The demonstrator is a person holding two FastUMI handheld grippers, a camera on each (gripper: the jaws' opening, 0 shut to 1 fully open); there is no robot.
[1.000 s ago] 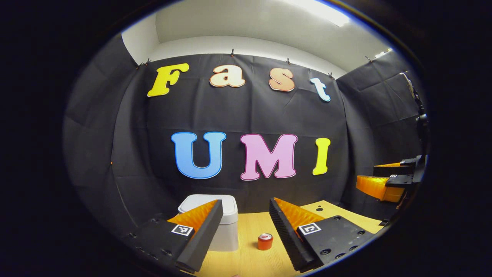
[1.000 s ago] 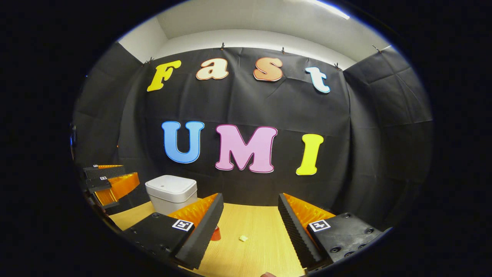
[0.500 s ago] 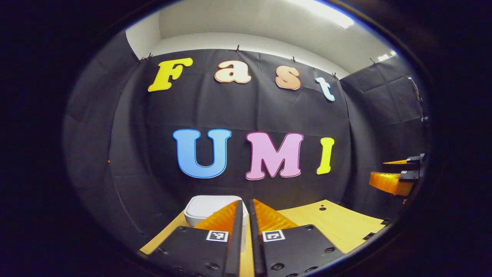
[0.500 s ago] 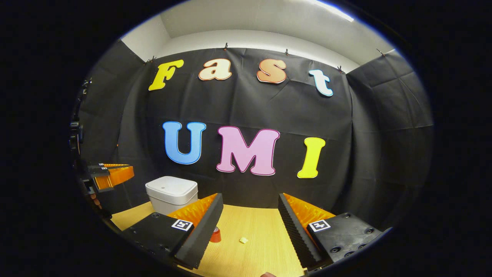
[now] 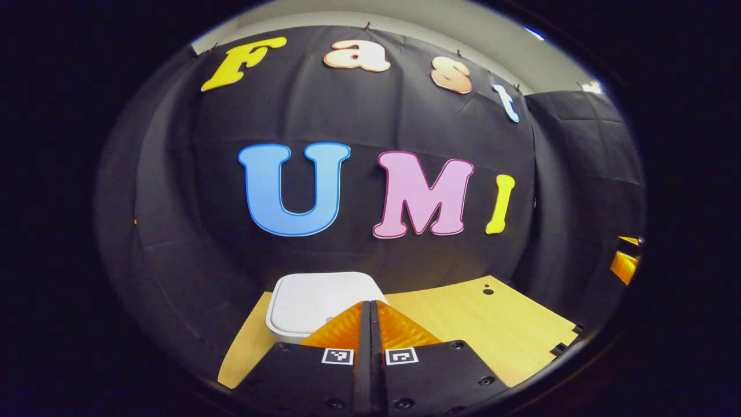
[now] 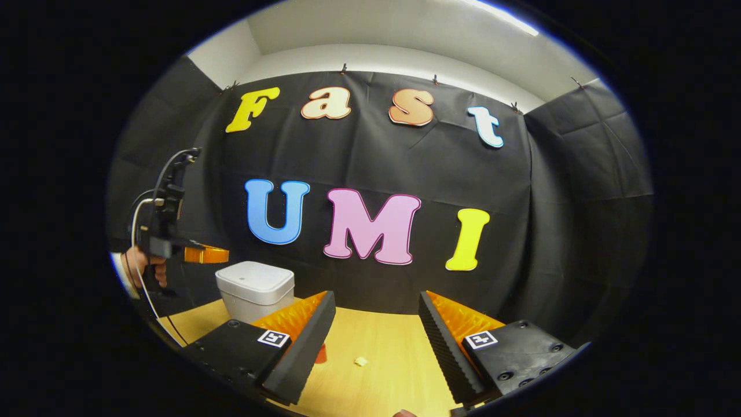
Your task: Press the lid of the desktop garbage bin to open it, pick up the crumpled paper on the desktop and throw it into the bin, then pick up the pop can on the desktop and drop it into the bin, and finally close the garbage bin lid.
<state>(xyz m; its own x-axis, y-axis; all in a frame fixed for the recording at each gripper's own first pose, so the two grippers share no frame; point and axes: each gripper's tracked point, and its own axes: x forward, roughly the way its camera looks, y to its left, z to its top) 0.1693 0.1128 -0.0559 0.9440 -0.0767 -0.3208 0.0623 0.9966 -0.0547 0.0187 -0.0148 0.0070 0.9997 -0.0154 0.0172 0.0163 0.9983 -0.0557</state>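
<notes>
The left gripper (image 5: 370,307) has its two fingers pressed together with nothing between them, forming one narrow wedge that points at the near edge of the garbage bin lid (image 5: 315,298); a closed tip of this kind likely serves as a single pressing point for the push-to-open lid. In the right gripper view the same gripper (image 6: 223,253) hangs just above the bin (image 6: 255,289), apart from the lid, held by a hand (image 6: 145,266) at the left edge. The lid sits flat and shut, so the opening press appears not yet made. The bin stands upright at the back left of the wooden desktop (image 6: 393,341), near the black cloth wall; its long axis is vertical and its lid faces up. The right gripper (image 6: 376,324) is held wide apart and empty, low over the desk, probably parked ready for the pickups that follow. Between its fingers lies the crumpled paper (image 6: 360,361), a small pale scrap with no clear long axis. The pop can (image 6: 320,353) is mostly hidden behind the right gripper's left-hand finger; only a red sliver shows, so whether it stands upright cannot be told from this moment. Both paper and can are well apart from the bin.
</notes>
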